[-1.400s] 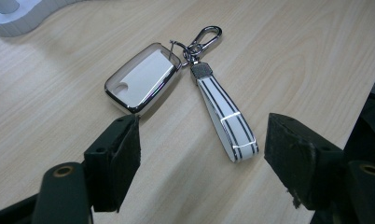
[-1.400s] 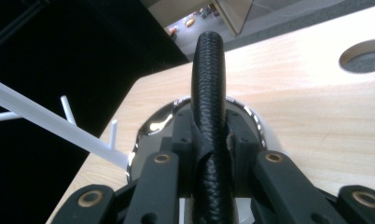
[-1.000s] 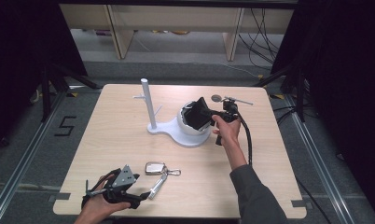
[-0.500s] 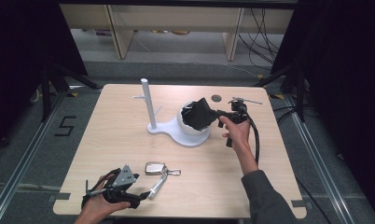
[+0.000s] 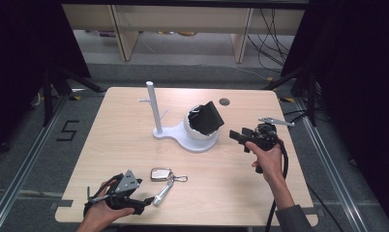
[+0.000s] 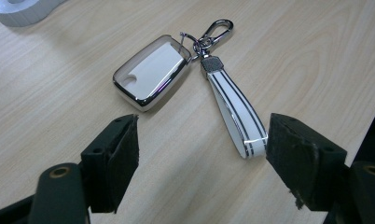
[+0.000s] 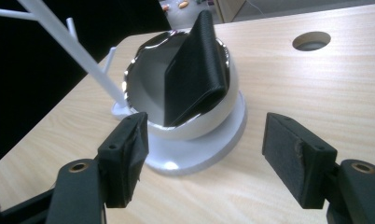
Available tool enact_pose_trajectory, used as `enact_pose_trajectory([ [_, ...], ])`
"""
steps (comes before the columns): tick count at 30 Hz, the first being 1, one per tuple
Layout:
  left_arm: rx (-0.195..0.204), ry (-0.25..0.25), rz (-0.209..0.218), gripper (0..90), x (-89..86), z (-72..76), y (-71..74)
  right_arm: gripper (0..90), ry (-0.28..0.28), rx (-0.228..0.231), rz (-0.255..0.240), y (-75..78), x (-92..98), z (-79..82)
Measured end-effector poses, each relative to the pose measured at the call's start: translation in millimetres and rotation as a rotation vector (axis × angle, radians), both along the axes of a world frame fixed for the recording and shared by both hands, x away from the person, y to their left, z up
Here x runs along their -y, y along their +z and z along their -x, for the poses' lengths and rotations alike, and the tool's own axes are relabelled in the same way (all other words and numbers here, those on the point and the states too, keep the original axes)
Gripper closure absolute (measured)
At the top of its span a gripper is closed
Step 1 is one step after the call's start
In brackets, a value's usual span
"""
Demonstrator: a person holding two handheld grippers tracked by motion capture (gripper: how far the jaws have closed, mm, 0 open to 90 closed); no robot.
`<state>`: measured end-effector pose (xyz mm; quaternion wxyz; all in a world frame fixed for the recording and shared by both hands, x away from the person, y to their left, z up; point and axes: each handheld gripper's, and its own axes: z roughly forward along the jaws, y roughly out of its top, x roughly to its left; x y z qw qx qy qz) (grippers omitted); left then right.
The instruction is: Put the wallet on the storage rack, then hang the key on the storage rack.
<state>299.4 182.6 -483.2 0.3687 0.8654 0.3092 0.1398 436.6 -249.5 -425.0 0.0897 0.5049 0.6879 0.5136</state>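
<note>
Wallet [image 7: 192,70] leans in the bowl [image 7: 223,100] ahead of the right gripper [image 7: 204,151], whose empty jaws have just been opening; a knock could tip it out.

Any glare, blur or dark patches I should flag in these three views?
High view: sides fall into black, the table evenly lit, mildly soft. Left gripper view: sharp, with bright reflections on the chrome key fob rim. Right gripper view: glare along the white bowl rim, black wallet loses detail, dark background at left.

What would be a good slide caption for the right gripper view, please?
Open right tool facing a black wallet propped in the white bowl, nothing between its jaws.
</note>
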Motion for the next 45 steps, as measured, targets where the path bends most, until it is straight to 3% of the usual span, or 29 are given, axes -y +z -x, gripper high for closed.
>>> enact_pose_trajectory([
  [4,-0.001,0.009,0.008,24.4,-0.1,0.0,0.3,30.6,0.012,-0.003,0.010,-1.3,-2.4,13.9],
  [5,0.002,0.002,0.006,24.3,-0.3,-0.1,0.7,29.8,0.019,-0.029,-0.012,-2.7,-4.9,19.4],
  [6,0.000,-0.002,0.013,24.3,-0.2,0.4,0.7,28.4,0.049,-0.016,0.017,-6.6,-4.8,21.2],
  [9,0.017,-0.005,-0.010,24.3,-0.3,0.8,1.6,28.6,0.054,-0.010,0.054,-13.4,-8.9,30.6],
  [12,0.014,0.001,-0.006,24.2,0.4,0.5,2.0,28.5,0.061,-0.046,0.073,-18.0,-15.1,40.3],
  [15,0.009,0.012,0.012,24.0,0.6,3.0,1.3,28.4,0.085,-0.019,0.098,-22.9,-15.7,46.2],
  [17,0.012,0.008,-0.012,23.7,-1.9,2.6,2.1,28.5,0.078,-0.033,0.081,-25.5,-19.4,52.4],
  [18,0.014,0.016,-0.008,23.5,-3.5,4.0,3.7,28.5,0.091,-0.007,0.105,-28.4,-18.9,52.7],
  [21,0.016,0.008,-0.003,23.0,-5.1,4.5,4.4,28.3,0.109,-0.016,0.111,-33.7,-22.2,56.5],
  [23,0.009,0.030,-0.012,23.0,-6.5,2.9,2.2,28.2,0.129,-0.028,0.122,-40.0,-26.2,61.1],
  [25,0.001,0.033,-0.003,23.0,-6.2,1.6,0.1,27.8,0.148,-0.037,0.156,-44.3,-29.1,65.3],
  [26,-0.001,0.016,-0.017,22.9,-7.1,1.2,1.1,27.6,0.155,-0.050,0.149,-45.3,-29.4,67.2],
  [27,0.006,0.030,-0.005,22.9,-6.1,1.1,0.5,27.6,0.152,-0.039,0.155,-49.2,-30.5,68.6],
  [28,0.007,0.028,-0.003,22.9,-6.2,0.7,0.8,27.6,0.166,-0.063,0.151,-50.8,-31.4,71.5],
  [30,0.000,0.034,0.010,22.9,-6.1,-0.4,-0.8,27.5,0.193,-0.067,0.164,-54.6,-33.3,76.5],
  [34,-0.009,0.032,-0.018,22.9,-5.7,-2.6,-4.9,26.9,0.220,-0.082,0.187,-59.3,-35.5,85.1],
  [38,-0.009,0.022,-0.020,22.9,-5.3,-1.3,-5.3,26.9,0.254,-0.097,0.208,-62.3,-37.5,93.1],
  [39,-0.007,0.024,-0.017,22.9,-5.3,-1.0,-5.8,26.9,0.263,-0.106,0.202,-63.2,-38.4,95.2],
  [40,-0.006,0.023,-0.021,22.9,-5.7,-0.9,-5.9,26.9,0.244,-0.143,0.182,-62.6,-41.1,100.7],
  [41,-0.001,0.030,-0.015,22.9,-5.4,-0.9,-6.5,26.9,0.258,-0.111,0.224,-63.8,-38.7,100.1],
  [42,-0.003,0.030,-0.008,22.9,-5.1,-0.6,-6.7,26.9,0.252,-0.150,0.211,-63.5,-40.1,104.3],
  [43,0.002,0.020,-0.033,22.9,-6.3,-1.0,-5.7,26.9,0.254,-0.124,0.227,-64.6,-39.3,105.2],
  [44,0.003,0.017,-0.035,22.9,-6.1,-0.7,-5.8,26.9,0.256,-0.150,0.217,-65.0,-39.9,107.6],
  [45,0.005,0.015,-0.042,22.9,-5.8,-0.5,-5.4,26.9,0.268,-0.144,0.215,-66.0,-39.8,109.1],
])
